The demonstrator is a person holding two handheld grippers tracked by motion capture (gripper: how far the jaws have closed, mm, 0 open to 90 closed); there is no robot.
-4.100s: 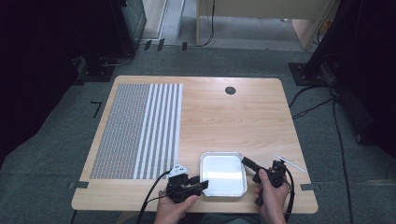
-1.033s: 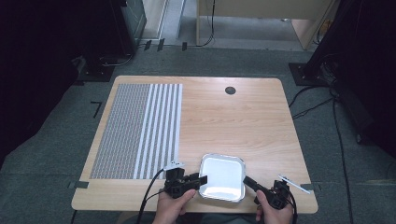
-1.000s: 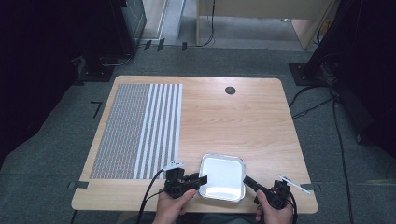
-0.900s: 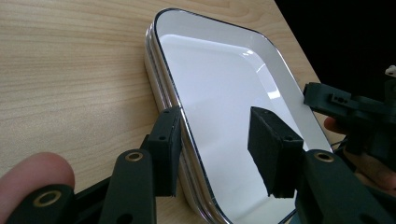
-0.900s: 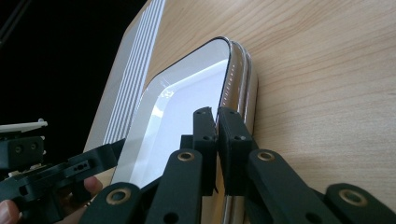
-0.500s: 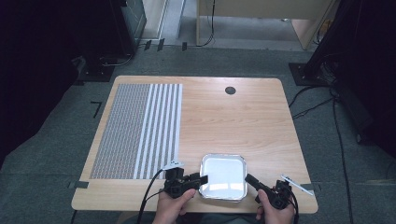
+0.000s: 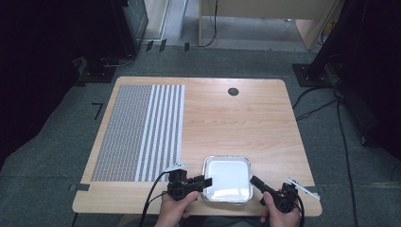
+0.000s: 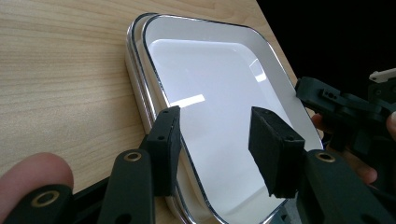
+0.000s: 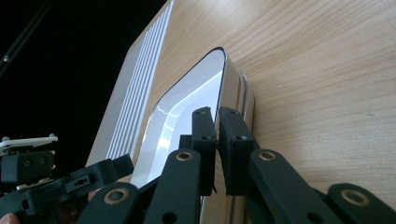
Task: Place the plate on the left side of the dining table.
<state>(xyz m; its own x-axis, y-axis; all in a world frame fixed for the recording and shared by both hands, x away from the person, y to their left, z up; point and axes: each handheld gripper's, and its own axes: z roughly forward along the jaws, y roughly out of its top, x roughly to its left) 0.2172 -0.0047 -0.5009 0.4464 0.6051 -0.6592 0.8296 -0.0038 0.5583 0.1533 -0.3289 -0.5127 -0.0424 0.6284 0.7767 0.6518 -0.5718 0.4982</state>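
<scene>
High view is showing a white, chrome-rimmed rectangular tray [image 7: 227, 178] sitting at the wooden table's [image 7: 246, 123] near edge, w/ a striped grey-white mat [image 7: 142, 132] to its left. Left gripper [image 8: 217, 149] is gaping apart, straddling the tray's rim — right gripper [image 9: 217, 135] is pinching the opposite rim, probably clamped.

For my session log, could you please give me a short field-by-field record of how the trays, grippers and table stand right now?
table: wooden top, black grommet near the far edge
mat: grey striped mat on the table's left part
trays: white stacked trays at the near edge, stack looks like two
left gripper: left gripper open, jaws astride the top tray's rim
right gripper: right gripper jaws close together at the tray rim; grip not certain
hands: one on each gripper
</scene>
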